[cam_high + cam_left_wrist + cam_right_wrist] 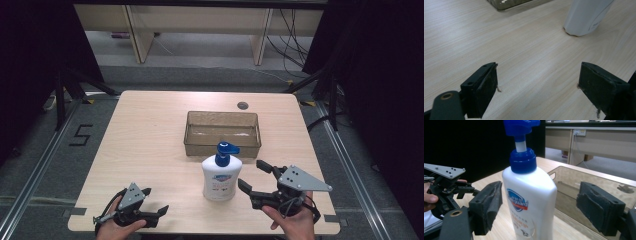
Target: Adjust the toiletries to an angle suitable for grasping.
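A white pump bottle (221, 180) with a blue pump head and a blue label stands upright near the table's front middle. My right gripper (249, 173) is just right of it, jaws wide open and aimed at it. In the right gripper view the bottle (531, 195) rises close in front of the two spread pads (487, 205), with a gap on the right side. My left gripper (156, 200) rests open at the front left. In the left gripper view its jaws (537, 82) stand apart over bare wood, with the bottle's base (586, 17) farther off.
A clear brownish rectangular bin (222, 116) sits behind the bottle, its rim also in the right gripper view (574, 175). The light wooden table (150, 130) has a small round grommet (242, 105) at the back. Desks and cables lie beyond the table.
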`<state>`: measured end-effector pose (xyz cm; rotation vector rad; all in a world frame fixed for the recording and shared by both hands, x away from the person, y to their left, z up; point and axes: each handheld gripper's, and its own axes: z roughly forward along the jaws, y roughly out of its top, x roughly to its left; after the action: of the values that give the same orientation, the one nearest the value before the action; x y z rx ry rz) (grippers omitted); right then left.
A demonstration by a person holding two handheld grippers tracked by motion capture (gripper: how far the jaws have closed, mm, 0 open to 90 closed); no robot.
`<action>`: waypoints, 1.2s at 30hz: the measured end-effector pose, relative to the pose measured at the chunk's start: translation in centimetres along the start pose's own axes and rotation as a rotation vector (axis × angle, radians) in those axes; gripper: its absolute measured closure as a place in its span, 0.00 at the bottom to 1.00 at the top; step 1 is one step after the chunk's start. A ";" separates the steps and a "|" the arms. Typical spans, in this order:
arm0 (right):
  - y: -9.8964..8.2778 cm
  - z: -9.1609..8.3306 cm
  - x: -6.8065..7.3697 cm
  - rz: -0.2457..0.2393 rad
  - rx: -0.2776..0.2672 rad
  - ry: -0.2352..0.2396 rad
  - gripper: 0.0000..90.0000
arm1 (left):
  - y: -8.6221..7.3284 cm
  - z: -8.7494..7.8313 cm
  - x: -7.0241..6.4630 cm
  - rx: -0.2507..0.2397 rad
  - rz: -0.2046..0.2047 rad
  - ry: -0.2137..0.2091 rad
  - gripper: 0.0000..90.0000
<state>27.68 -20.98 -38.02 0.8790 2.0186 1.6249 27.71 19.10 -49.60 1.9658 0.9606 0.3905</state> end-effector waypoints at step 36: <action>2.6 3.0 0.5 -0.055 -0.018 0.049 0.35 | 0.0 0.0 0.1 0.005 0.021 -0.016 0.17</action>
<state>29.88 -18.11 -36.18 0.7775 2.0390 1.6477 27.77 19.12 -49.63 1.9818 0.9330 0.3840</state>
